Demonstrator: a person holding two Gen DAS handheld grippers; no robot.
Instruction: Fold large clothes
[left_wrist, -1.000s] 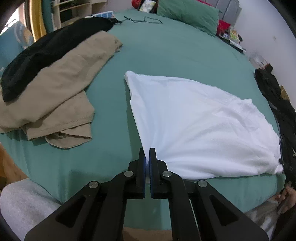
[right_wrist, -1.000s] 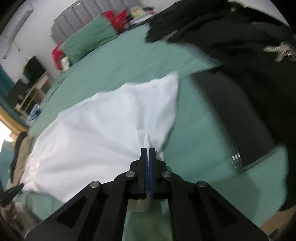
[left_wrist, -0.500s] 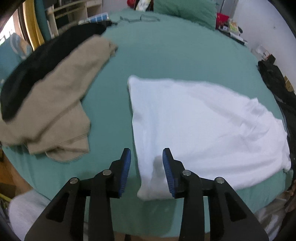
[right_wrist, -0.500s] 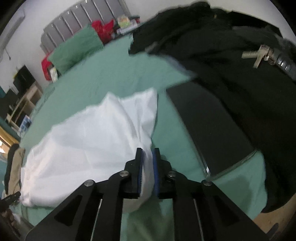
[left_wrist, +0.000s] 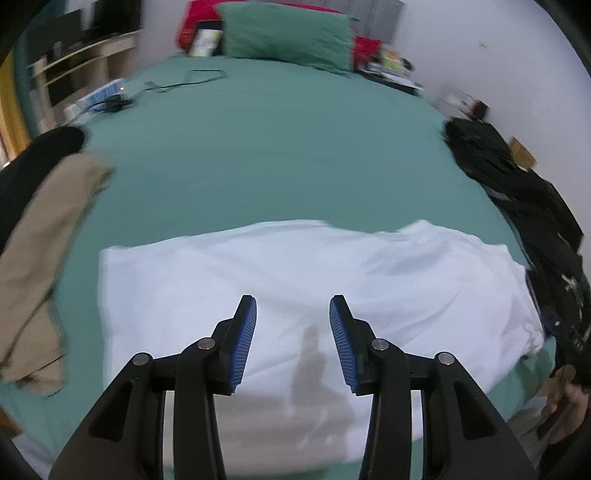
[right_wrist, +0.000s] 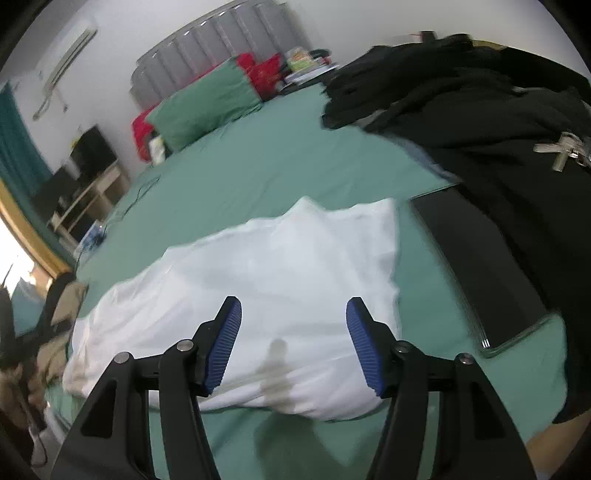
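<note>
The white garment (left_wrist: 295, 273) lies folded flat at the near edge of the green bed (left_wrist: 280, 147). Both tools, pinching its corners a second ago, now gape wide and empty: left tool (left_wrist: 293, 343), right tool (right_wrist: 293, 345). This fold looks finished. Tan clothes (left_wrist: 40, 258) sit at nine o'clock, black clothes (left_wrist: 517, 199) at three.

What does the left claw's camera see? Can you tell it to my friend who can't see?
The left claw hangs open over a white garment lying flat on a green bed. A tan garment lies to the left, black clothes to the right, and a green pillow sits far back.
</note>
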